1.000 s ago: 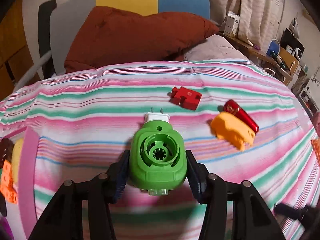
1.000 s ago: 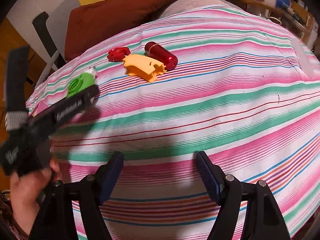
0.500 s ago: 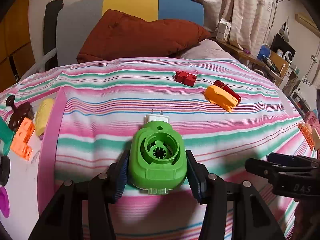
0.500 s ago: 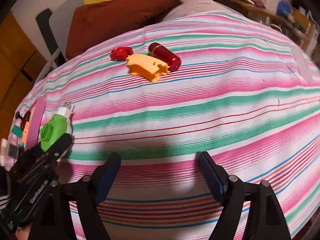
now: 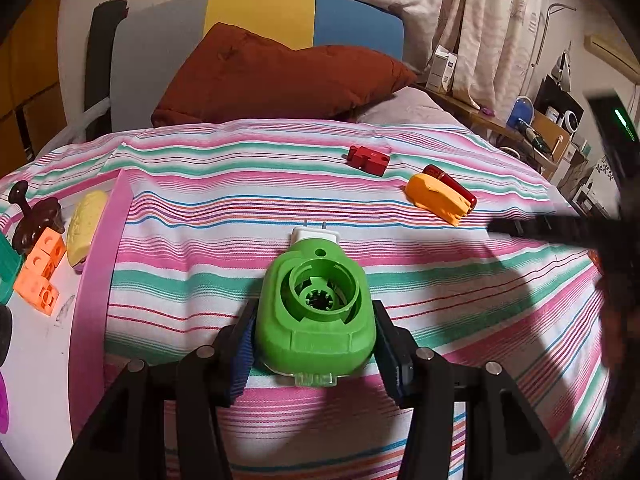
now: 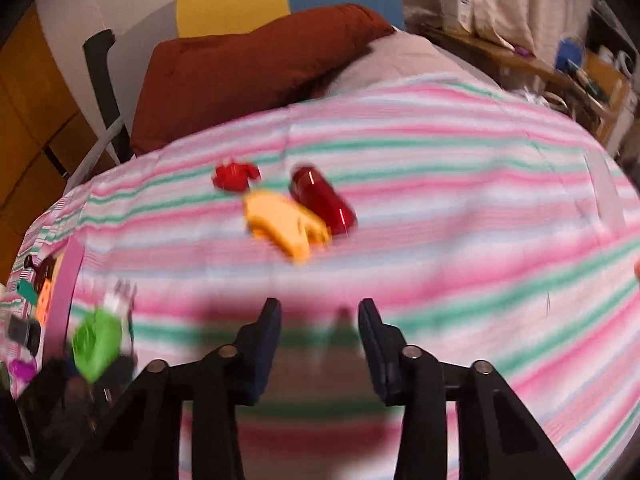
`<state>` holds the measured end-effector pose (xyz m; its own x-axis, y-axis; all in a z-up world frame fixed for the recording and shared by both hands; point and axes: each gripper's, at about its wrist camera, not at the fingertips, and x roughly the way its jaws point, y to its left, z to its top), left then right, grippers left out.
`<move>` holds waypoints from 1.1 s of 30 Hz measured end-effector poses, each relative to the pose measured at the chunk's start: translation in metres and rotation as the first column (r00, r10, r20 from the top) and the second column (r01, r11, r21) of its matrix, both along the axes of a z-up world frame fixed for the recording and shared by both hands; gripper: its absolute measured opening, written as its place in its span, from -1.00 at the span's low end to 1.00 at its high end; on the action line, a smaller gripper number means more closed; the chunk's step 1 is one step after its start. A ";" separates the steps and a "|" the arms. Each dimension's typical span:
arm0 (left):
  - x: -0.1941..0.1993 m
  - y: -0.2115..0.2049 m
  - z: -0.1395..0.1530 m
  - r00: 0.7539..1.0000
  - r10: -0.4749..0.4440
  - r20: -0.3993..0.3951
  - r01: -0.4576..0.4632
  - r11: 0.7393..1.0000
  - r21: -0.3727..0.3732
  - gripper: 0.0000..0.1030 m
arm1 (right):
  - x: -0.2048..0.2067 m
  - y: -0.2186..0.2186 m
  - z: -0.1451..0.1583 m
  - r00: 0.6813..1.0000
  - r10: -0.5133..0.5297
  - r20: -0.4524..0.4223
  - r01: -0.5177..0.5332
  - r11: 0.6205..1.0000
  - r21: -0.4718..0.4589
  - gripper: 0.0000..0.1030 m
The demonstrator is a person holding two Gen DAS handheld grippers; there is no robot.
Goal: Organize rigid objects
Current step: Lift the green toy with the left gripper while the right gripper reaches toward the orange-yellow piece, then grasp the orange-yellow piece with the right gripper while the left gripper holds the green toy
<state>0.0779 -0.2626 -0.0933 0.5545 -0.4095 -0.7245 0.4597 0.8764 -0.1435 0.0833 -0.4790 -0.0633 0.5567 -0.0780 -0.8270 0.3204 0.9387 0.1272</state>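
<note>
Green plastic plug-in device [image 5: 316,308] is clamped between the left gripper [image 5: 314,350] fingers, above the striped bedspread [image 5: 240,216]. Nothing is seen between the right gripper [image 6: 320,336] fingers, which are closing; an orange piece [image 6: 284,222] lies beyond.

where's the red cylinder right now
In the left wrist view the red cylinder lies on the striped cover, upper right, right behind the orange piece and right of the red block.
</note>
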 end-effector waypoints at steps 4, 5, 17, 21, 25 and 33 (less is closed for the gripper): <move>0.001 0.005 0.000 1.000 -0.003 -0.012 0.003 0.999 -0.035 0.02 | 0.044 0.009 0.011 0.995 0.089 -0.035 -0.093 0.988 -0.123 -0.23; 0.001 0.005 0.000 1.000 -0.003 -0.013 0.003 0.999 -0.039 0.02 | 0.055 0.012 0.009 0.994 0.100 -0.054 -0.107 0.984 -0.146 -0.24; -0.001 0.003 0.000 1.000 -0.001 -0.003 0.001 0.999 -0.033 0.02 | 0.030 0.029 0.004 0.979 0.195 -0.053 -0.200 0.972 -0.120 -0.36; 0.000 0.004 0.000 1.000 -0.002 -0.007 0.001 0.999 -0.043 0.02 | 0.045 0.020 0.006 0.980 0.191 -0.054 -0.197 0.971 -0.139 -0.14; 0.000 0.005 0.000 1.000 -0.002 -0.007 0.002 0.999 -0.047 0.02 | 0.065 0.013 -0.011 0.969 0.211 -0.128 -0.227 0.965 -0.129 -0.14; -0.001 0.004 -0.001 1.000 -0.003 -0.002 0.003 0.999 -0.044 0.02 | 0.052 0.020 -0.027 0.969 0.216 -0.120 -0.230 0.967 -0.114 -0.46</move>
